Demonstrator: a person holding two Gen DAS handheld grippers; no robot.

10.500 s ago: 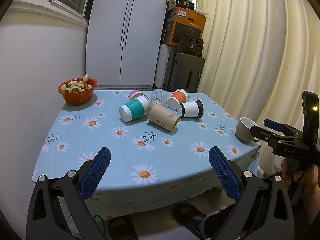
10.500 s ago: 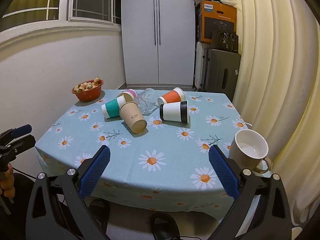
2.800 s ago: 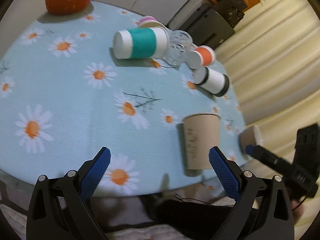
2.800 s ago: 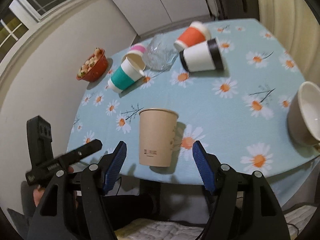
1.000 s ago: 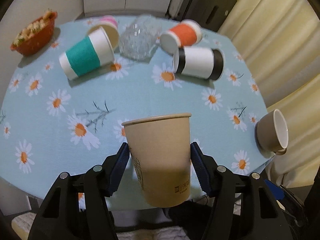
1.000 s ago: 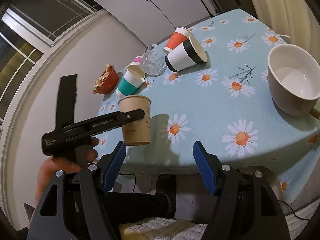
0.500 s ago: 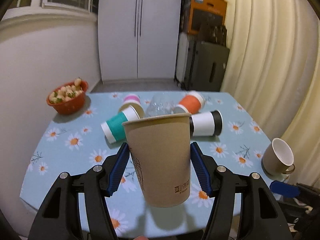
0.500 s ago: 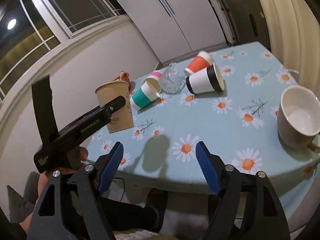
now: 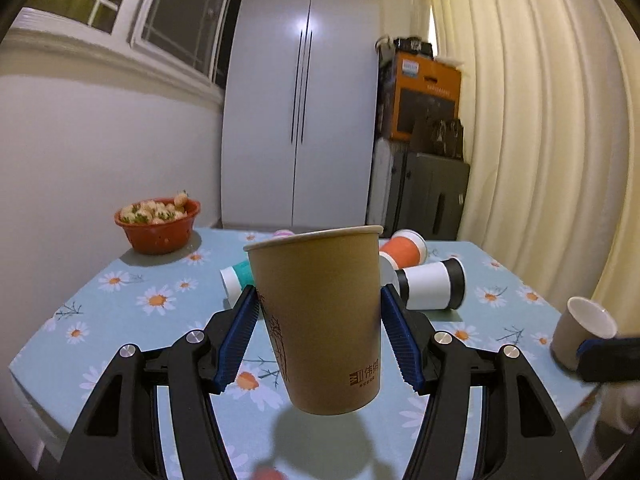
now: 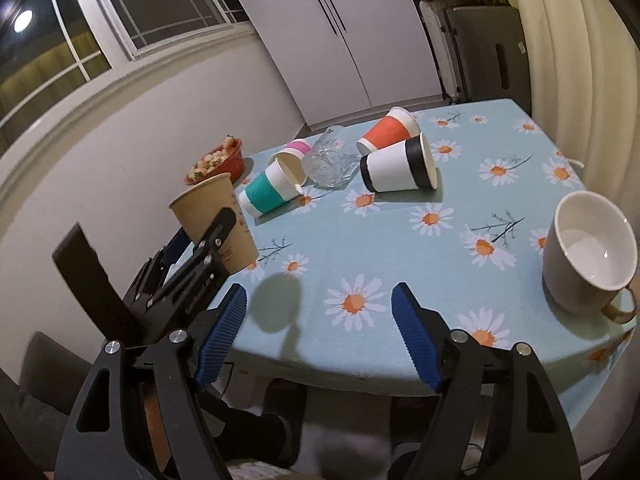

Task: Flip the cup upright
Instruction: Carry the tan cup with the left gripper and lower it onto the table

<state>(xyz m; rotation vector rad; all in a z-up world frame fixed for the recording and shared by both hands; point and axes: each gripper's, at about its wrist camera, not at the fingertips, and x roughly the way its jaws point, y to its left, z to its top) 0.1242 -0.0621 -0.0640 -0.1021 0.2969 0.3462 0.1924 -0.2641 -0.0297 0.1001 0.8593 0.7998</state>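
Note:
My left gripper [image 9: 320, 336] is shut on a brown paper cup [image 9: 320, 316], held upright, mouth up, above the near left part of the table. The right wrist view shows that cup [image 10: 218, 216] in the left gripper [image 10: 192, 256], lifted off the cloth with its shadow below. My right gripper [image 10: 318, 336] is open and empty over the table's near edge. Several cups lie on their sides further back: a teal-banded one [image 10: 272, 190], a black-banded white one [image 10: 398, 166], an orange one [image 10: 386, 130] and a pink one [image 10: 294, 149].
A clear glass [image 10: 330, 158] lies among the tipped cups. A beige mug [image 10: 588, 248] stands upright at the right edge. A red bowl of food [image 9: 157, 220] sits at the far left corner. The table has a blue daisy cloth [image 10: 400, 248]. Curtains hang at the right.
The left gripper with the brown cup has moved lower and nearer the table, the view tilting up; the cup stays upright. The right gripper has drawn slightly closer to the table edge.

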